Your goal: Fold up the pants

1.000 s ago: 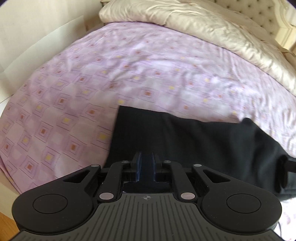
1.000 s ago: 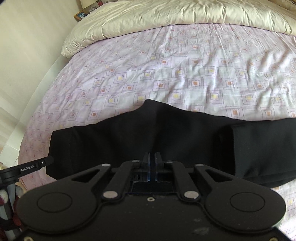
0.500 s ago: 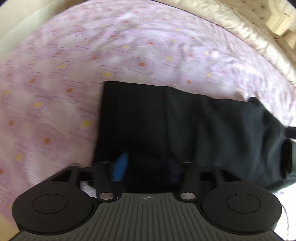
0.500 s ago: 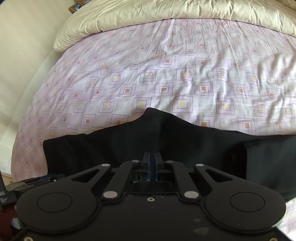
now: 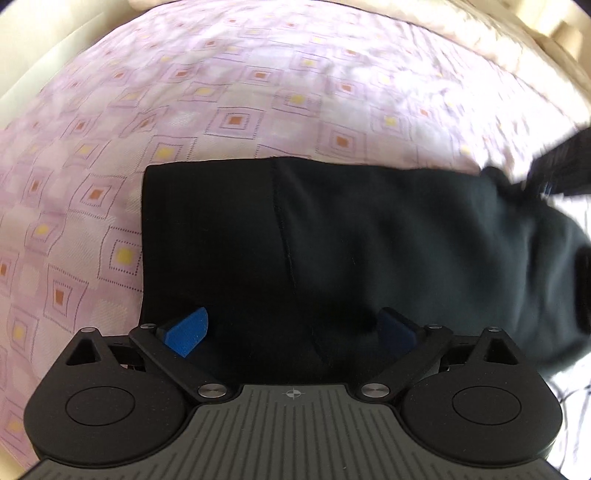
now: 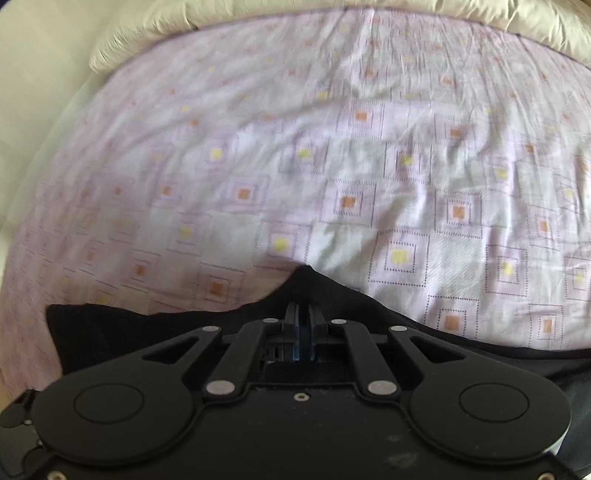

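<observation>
Lilac patterned bed sheet (image 6: pixel 369 155), cream duvet (image 6: pixel 147 22) at 12 o'clock; black pants (image 5: pixel 332 240) flat at 6 o'clock
Left gripper (image 5: pixel 291 328) jaws spread over cloth
Right gripper (image 6: pixel 303 325) jaws pinching pants edge; thin pinch may slip, fold skews

Black pants (image 5: pixel 369 251) lie flat on the bed, one edge pinched upward.
</observation>
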`<act>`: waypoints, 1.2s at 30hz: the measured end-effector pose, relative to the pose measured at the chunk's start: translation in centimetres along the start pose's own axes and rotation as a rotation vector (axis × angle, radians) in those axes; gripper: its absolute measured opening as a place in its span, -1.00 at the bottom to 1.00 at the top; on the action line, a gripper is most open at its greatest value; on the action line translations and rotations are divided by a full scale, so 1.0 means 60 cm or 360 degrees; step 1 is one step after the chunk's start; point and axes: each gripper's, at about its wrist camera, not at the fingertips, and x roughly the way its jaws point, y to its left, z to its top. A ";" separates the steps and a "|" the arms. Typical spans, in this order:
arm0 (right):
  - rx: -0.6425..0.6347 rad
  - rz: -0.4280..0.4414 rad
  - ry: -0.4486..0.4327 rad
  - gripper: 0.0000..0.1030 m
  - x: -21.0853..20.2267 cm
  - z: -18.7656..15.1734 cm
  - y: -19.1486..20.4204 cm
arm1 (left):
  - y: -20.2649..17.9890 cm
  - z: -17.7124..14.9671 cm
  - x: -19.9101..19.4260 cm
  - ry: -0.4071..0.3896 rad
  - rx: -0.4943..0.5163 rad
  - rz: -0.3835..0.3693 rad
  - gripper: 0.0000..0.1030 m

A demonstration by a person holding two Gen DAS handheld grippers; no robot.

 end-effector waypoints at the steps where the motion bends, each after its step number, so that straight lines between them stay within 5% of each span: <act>1: -0.0011 -0.0021 0.0034 -0.95 0.014 0.001 -0.002 | 0.004 0.002 -0.002 0.0000 -0.0042 -0.0013 0.92; 10: -0.0013 0.0023 0.0058 -1.00 0.027 0.010 -0.013 | 0.080 -0.021 -0.059 0.0045 -0.0558 -0.0211 0.42; 25: -0.0013 0.0017 0.0087 -1.00 0.031 0.019 -0.013 | 0.096 -0.042 -0.089 -0.0037 -0.0584 -0.0179 0.10; 36: -0.0149 -0.0067 0.0093 -1.00 0.039 0.017 0.014 | 0.116 -0.053 -0.102 -0.0059 -0.0634 -0.0123 0.10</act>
